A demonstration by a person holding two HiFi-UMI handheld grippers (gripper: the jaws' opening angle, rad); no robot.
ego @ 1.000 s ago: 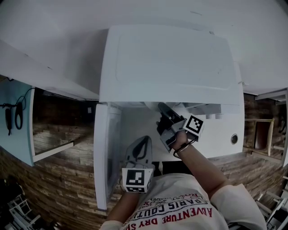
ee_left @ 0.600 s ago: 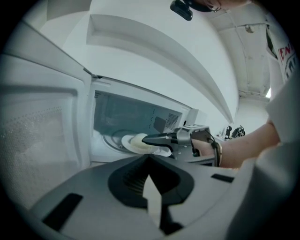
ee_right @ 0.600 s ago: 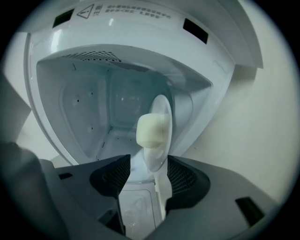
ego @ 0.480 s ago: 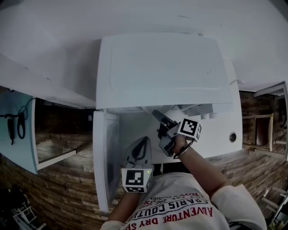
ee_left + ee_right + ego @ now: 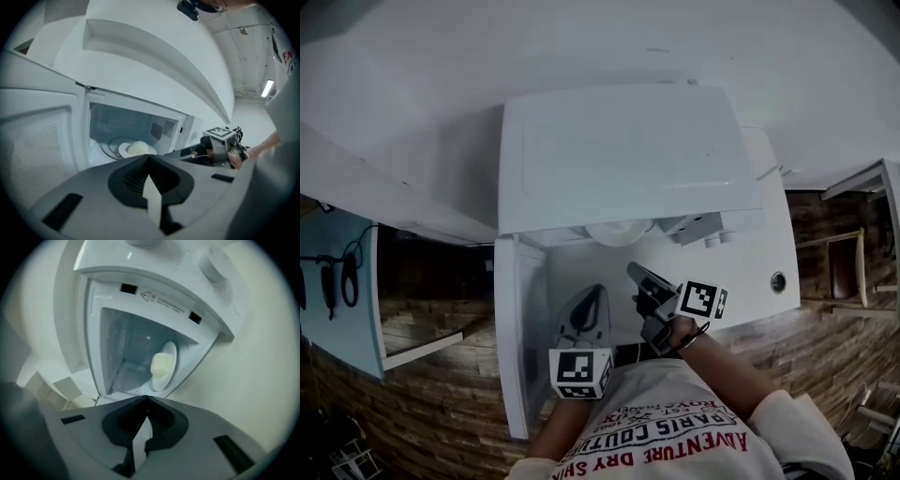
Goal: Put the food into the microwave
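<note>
The white microwave point(image 5: 619, 159) stands with its door point(image 5: 517, 337) swung open to the left. Inside, a white plate point(image 5: 619, 232) carries a pale lump of food point(image 5: 137, 148), also seen in the right gripper view as food point(image 5: 161, 364) on the turntable. My right gripper point(image 5: 635, 272) hangs just outside the opening, to its right, shut and empty; its jaws point(image 5: 146, 399) meet at the tips. My left gripper point(image 5: 591, 295) is lower and nearer the door, also shut with nothing in it point(image 5: 149, 158). The right gripper point(image 5: 220, 145) shows in the left gripper view.
The microwave's control panel with a round knob point(image 5: 778, 281) lies right of the opening. The open door point(image 5: 37, 140) blocks the left side. A light-blue cabinet point(image 5: 337, 281) and wooden planking point(image 5: 431, 394) lie to the left and below.
My right gripper has drawn back out of the microwave toward the person. The plate, hidden before, now shows inside. The left gripper has stayed about where it was.
</note>
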